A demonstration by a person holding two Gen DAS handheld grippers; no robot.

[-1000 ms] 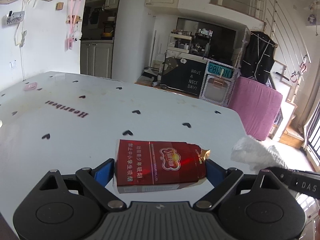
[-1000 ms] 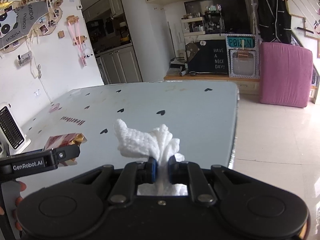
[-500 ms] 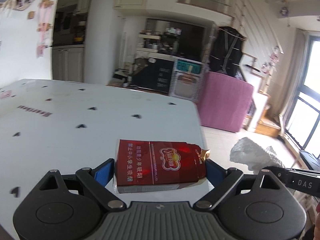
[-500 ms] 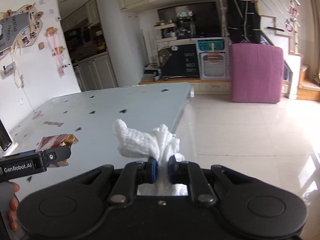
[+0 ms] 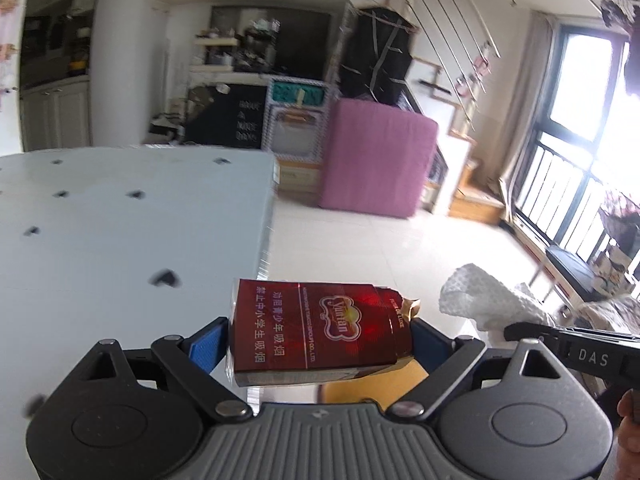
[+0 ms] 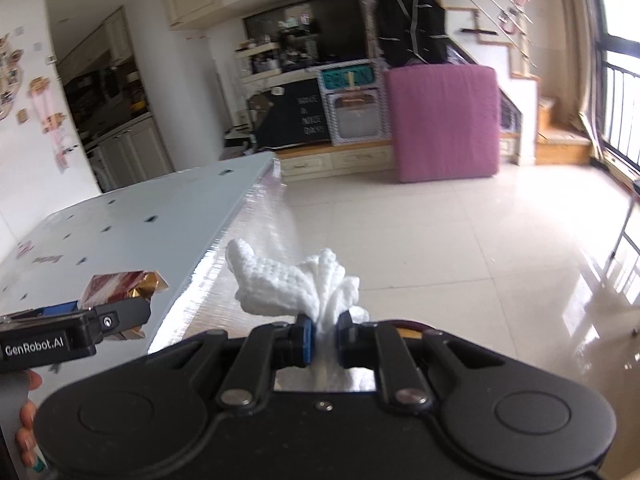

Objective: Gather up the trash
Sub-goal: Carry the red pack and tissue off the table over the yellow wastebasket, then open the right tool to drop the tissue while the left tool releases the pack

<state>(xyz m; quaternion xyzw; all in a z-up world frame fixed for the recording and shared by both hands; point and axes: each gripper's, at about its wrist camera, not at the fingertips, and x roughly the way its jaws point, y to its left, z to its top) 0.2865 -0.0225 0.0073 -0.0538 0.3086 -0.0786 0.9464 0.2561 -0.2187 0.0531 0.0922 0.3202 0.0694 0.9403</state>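
The left hand-held gripper (image 5: 320, 340) clamps a red cigarette pack (image 5: 320, 336) by its two short ends, the blue pads set wide against the pack's length. The pack lies flat between them, its face with the white characters turned up and its torn gold foil end at three o'clock. It hangs in the air over the near corner of the pale blue surface (image 5: 100, 220), which fills the view from nine to eleven o'clock and carries small dark heart prints. Part of the pack sits past the surface's edge, above the tiled floor (image 5: 380, 248).

The right hand-held gripper (image 6: 322, 338) is pinched narrow on a crumpled white paper towel (image 6: 296, 284), which fans up and out from between the pads, above the floor just beside the surface's edge. In the left wrist view the towel shows at three o'clock from the pack, near it but apart.

A pink upright slab (image 6: 444, 124), perhaps a mattress or cushion, leans at twelve o'clock against the low cabinets. Fingers (image 6: 26, 432) of the left hand show at eight o'clock in the right wrist view.
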